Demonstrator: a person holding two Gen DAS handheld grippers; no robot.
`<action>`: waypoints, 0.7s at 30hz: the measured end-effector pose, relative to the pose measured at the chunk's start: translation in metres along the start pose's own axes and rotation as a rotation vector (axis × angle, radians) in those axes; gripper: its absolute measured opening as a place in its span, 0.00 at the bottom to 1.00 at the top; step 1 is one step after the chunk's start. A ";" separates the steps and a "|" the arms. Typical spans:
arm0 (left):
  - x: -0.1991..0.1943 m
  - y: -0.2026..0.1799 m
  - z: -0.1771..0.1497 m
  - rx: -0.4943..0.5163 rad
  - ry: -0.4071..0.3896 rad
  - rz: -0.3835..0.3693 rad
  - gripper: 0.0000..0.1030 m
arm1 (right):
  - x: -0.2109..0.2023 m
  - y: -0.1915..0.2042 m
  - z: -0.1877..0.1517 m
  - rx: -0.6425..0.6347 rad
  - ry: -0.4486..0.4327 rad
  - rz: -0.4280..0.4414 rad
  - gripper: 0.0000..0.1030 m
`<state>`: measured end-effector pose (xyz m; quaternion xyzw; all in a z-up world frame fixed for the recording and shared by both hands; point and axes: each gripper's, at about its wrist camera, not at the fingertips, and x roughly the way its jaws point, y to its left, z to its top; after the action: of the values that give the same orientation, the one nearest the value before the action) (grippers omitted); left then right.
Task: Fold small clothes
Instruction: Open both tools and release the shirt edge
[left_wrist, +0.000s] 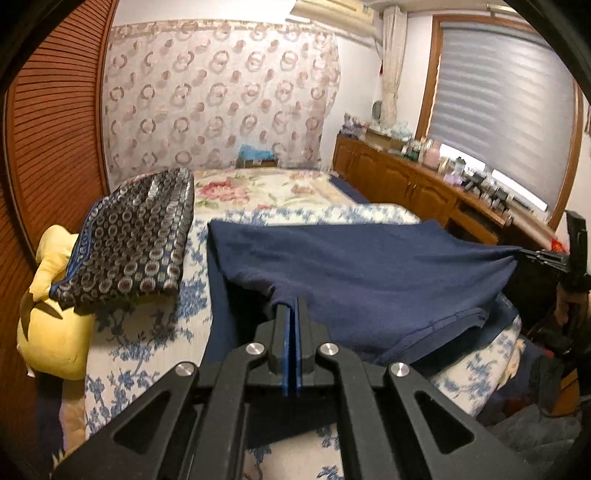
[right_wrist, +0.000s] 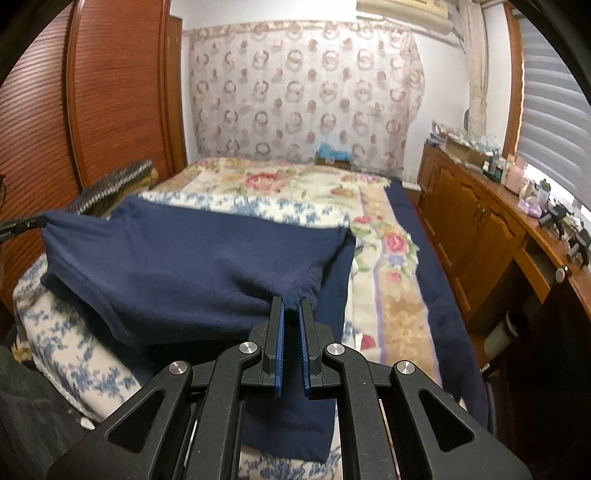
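Observation:
A navy blue garment (left_wrist: 369, 273) is stretched in the air above the bed, held at two corners. My left gripper (left_wrist: 292, 306) is shut on its near left corner, and cloth hangs down below the fingers. In the right wrist view the same navy garment (right_wrist: 177, 266) spreads to the left, and my right gripper (right_wrist: 292, 304) is shut on a bunched corner of it. The far tip of the right gripper (left_wrist: 532, 254) shows at the garment's right corner in the left wrist view. The left gripper's tip (right_wrist: 26, 223) appears at the far left corner in the right wrist view.
A bed with a blue-flowered cover (left_wrist: 147, 332) and a rose-patterned blanket (right_wrist: 391, 243) lies below. A folded dark ring-patterned cloth (left_wrist: 140, 240) rests on a yellow plush toy (left_wrist: 55, 332) at the left. A wooden cabinet (right_wrist: 480, 229) with clutter lines the right wall.

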<state>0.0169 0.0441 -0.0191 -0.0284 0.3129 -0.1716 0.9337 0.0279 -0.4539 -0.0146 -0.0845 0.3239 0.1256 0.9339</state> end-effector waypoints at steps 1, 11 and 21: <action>0.004 -0.001 -0.003 0.003 0.020 0.007 0.00 | 0.005 0.000 -0.007 0.003 0.021 0.000 0.04; 0.027 -0.004 -0.032 0.027 0.156 0.026 0.01 | 0.029 -0.002 -0.040 0.037 0.118 0.004 0.05; 0.015 -0.001 -0.036 0.024 0.160 0.043 0.14 | 0.012 0.001 -0.021 -0.014 0.057 -0.055 0.18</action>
<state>0.0062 0.0397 -0.0567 0.0034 0.3850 -0.1570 0.9095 0.0244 -0.4557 -0.0383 -0.1033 0.3471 0.0995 0.9268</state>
